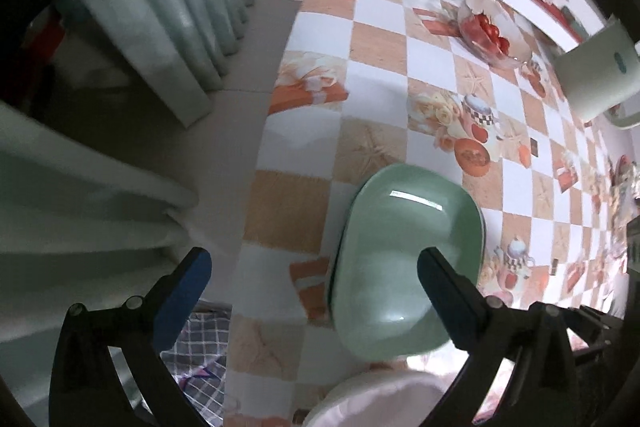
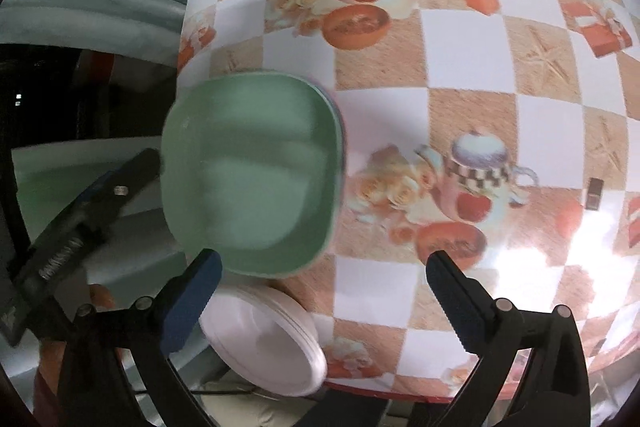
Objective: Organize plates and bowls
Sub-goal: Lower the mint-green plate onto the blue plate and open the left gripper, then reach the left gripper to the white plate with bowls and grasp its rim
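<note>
While both stand wide and empty: green bowl (image 1: 404, 267) beneath left gripper (image 1: 314, 263), up-left of right gripper (image 2: 324, 263).

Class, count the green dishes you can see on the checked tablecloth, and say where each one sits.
1 for certain: a green dish at the table's edge, just beyond the stacked white plates. A rim line beneath it hints at another nested underneath, but that cannot be confirmed.

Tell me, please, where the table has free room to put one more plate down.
Free: the checkered cloth between the green dish and the glass bowl of tomatoes. Crowded: the near edge, where the white plates lie beside the green dish.
</note>
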`<state>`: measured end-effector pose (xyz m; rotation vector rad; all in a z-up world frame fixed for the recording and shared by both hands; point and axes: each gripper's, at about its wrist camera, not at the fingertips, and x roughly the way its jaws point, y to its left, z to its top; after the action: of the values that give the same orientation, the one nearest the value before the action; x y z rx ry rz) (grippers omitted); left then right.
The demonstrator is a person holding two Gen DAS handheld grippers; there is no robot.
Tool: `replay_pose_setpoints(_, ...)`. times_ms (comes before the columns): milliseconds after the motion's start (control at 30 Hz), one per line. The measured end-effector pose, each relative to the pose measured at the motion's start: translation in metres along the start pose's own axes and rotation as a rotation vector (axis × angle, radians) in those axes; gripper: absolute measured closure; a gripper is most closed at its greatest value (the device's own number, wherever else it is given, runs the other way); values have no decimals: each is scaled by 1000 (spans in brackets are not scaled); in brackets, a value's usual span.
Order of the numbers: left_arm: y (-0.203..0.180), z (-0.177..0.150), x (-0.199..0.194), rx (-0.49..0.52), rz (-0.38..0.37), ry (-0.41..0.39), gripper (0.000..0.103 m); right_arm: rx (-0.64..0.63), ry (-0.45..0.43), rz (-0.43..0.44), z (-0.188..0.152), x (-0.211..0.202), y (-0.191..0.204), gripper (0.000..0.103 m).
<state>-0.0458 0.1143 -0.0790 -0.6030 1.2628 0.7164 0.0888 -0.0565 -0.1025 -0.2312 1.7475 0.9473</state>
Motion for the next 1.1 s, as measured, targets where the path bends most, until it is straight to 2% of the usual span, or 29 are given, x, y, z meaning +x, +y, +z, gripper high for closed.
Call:
replay_pose_setpoints(300,31,-63,-17,-43,17,38,0,16,41,-53,-28,-3,-32,0)
replay_pose_setpoints(633,59,-134,-24,-206,-28,109,0,-11,117,-76,-51,5,-27,0)
replay_pose_setpoints(900,54,-157,-23,-193,-58,142,0,-46,160,-75,-53,11,-11,0)
replay_pose_setpoints(1100,40,-154,-19,-114,-91,169,0,-64,158,-82,-52,10,-3,0)
